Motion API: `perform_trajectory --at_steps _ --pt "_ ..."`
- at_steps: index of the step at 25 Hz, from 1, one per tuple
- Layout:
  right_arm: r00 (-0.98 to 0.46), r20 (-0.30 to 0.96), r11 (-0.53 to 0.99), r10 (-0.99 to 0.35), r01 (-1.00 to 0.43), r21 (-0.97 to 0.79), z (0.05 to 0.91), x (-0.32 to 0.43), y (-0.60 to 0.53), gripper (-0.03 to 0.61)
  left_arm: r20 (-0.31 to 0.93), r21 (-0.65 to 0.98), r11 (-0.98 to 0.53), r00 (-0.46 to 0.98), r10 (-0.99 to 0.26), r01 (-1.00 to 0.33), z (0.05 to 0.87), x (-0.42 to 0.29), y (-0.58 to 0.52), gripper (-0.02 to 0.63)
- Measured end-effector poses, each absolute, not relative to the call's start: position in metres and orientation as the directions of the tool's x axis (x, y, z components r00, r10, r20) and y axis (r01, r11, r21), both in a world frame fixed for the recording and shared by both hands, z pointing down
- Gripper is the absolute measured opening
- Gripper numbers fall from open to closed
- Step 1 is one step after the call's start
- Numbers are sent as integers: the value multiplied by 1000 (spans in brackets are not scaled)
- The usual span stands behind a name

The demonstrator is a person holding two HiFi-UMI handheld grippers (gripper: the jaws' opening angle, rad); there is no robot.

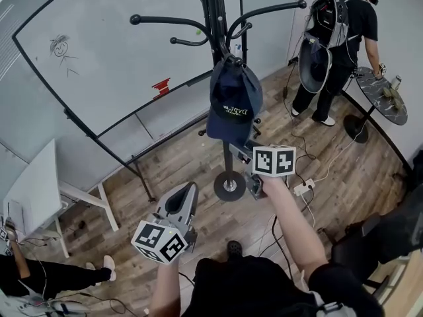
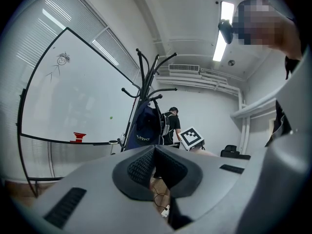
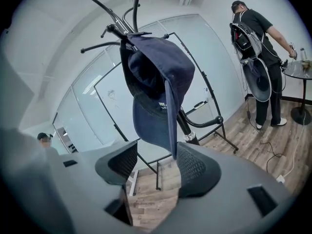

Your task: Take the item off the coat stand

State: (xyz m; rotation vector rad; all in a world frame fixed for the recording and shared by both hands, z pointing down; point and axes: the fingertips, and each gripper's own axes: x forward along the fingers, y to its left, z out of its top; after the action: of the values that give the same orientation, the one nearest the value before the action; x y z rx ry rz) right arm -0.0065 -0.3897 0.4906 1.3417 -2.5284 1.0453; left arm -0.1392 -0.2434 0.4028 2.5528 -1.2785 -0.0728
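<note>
A navy cap hangs from a hook of the black coat stand, brim pointing down. My right gripper sits just under the cap, in front of the stand's pole. In the right gripper view the jaws stand open and the cap hangs above them; the brim's lower edge dips into the gap close to the right pad, and neither pad presses on it. My left gripper is held lower and to the left, away from the stand. Its pads meet with nothing between them, and the cap shows beyond.
A rolling whiteboard stands behind the coat stand. A person with a backpack bends over a round table at the back right. A power strip and cables lie on the wood floor by the stand's base. A white table is at left.
</note>
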Motion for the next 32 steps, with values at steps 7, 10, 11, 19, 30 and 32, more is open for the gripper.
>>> perform_trajectory --at_steps 7,10,11,19,30,32 --pt "-581 384 354 -718 -779 -517 486 -8 -362 252 74 275 -589 628 -775 -760 399 -148 -220 15" --pt "-572 389 345 -722 -785 -514 485 -14 -346 252 80 283 -593 635 -769 -754 398 -156 -209 14" --pt "-569 391 343 -723 -787 -513 484 -16 -340 252 80 284 -596 638 -766 -751 398 -158 -203 14" --pt "-569 374 373 -732 -794 -480 472 -38 -267 200 68 306 -603 649 -758 -737 398 -183 -148 14" --pt "-584 273 445 -765 -785 -432 433 -43 -150 90 47 358 -672 731 -681 -649 417 -169 -102 14" --pt "-580 238 459 -779 -786 -414 423 -40 -130 80 51 366 -683 746 -663 -632 420 -162 -95 15"
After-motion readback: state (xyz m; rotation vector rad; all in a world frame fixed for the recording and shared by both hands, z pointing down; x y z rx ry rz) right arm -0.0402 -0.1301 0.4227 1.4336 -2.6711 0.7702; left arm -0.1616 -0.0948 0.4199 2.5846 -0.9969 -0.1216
